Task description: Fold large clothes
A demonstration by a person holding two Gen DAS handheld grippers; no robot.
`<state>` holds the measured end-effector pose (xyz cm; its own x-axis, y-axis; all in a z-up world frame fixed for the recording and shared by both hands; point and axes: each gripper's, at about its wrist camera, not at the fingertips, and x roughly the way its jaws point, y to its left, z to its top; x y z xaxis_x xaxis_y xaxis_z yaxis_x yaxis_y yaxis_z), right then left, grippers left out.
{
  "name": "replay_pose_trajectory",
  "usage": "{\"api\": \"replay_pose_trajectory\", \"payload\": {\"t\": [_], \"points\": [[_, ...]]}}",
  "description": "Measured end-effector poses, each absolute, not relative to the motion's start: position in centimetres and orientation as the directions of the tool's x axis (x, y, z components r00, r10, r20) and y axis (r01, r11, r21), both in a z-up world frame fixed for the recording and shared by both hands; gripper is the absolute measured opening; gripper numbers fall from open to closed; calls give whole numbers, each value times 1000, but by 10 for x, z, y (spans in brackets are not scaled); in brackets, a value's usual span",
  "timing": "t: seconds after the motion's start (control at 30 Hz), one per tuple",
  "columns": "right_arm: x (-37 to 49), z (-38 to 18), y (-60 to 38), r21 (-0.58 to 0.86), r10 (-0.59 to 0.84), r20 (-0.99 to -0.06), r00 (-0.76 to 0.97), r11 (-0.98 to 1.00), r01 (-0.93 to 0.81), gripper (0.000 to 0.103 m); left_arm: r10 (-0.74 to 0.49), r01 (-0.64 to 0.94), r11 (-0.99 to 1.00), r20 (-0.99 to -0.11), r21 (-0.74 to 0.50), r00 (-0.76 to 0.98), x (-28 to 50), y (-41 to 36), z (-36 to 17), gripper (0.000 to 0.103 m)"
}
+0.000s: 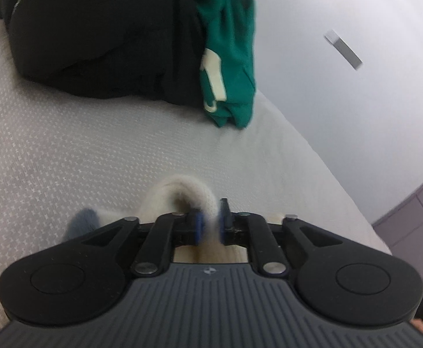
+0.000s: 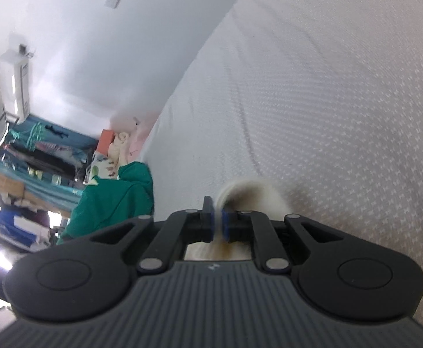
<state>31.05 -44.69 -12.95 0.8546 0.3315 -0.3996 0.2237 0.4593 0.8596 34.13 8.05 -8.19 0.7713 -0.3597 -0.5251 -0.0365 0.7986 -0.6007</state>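
My left gripper [image 1: 210,223] is shut on a fold of a cream knit garment [image 1: 179,194], which bulges up in front of the blue pads [image 1: 199,226] and hangs below the tool over the grey bedspread [image 1: 66,150]. A bluish patch [image 1: 82,223] of cloth shows at its left side. My right gripper [image 2: 217,221] is shut on another fold of the same cream garment [image 2: 255,192], which curls out to the right of the fingers above the bedspread [image 2: 327,101]. Most of the garment is hidden under both tools.
A black garment [image 1: 101,29] and a green garment with cream lettering [image 1: 228,66] lie piled at the far side of the bed. The green one also shows in the right wrist view [image 2: 115,200]. A wall [image 1: 342,72] borders the bed. Cluttered shelves [image 2: 31,159] stand beyond.
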Motion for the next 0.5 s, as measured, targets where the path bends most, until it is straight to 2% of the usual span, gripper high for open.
{"api": "replay_pose_trajectory", "payload": {"t": [0.03, 0.07, 0.1, 0.13, 0.17, 0.2, 0.23, 0.33, 0.5], "points": [[309, -126, -446, 860, 341, -394, 854, 465, 211, 12, -363, -22, 806, -523, -592, 771, 339, 79, -79, 29], [306, -122, -444, 857, 348, -391, 852, 475, 200, 13, -364, -11, 809, -516, -588, 775, 336, 78, -75, 48], [304, -117, -443, 852, 350, -390, 852, 487, 191, 20, -366, -1, 809, -506, -587, 781, 333, 77, -71, 63], [299, -112, -441, 845, 351, -390, 851, 503, 179, 38, -370, 14, 807, -488, -590, 790, 329, 77, -67, 67], [296, -108, -440, 844, 357, -382, 853, 510, 164, 51, -368, 25, 809, -474, -587, 800, 324, 77, -62, 69], [291, -104, -438, 849, 371, -359, 857, 510, 135, 73, -348, 18, 818, -470, -575, 811, 320, 77, -57, 72], [286, -101, -437, 856, 384, -334, 861, 506, 106, 82, -326, 5, 825, -469, -565, 821, 316, 78, -52, 74], [273, -86, -429, 837, 417, -321, 850, 545, 48, 82, -327, 25, 823, -438, -567, 837, 302, 81, -39, 74], [258, -60, -392, 663, 410, -410, 815, 747, -42, 81, -360, 92, 847, -437, -524, 824, 273, 68, -26, 74]]}}
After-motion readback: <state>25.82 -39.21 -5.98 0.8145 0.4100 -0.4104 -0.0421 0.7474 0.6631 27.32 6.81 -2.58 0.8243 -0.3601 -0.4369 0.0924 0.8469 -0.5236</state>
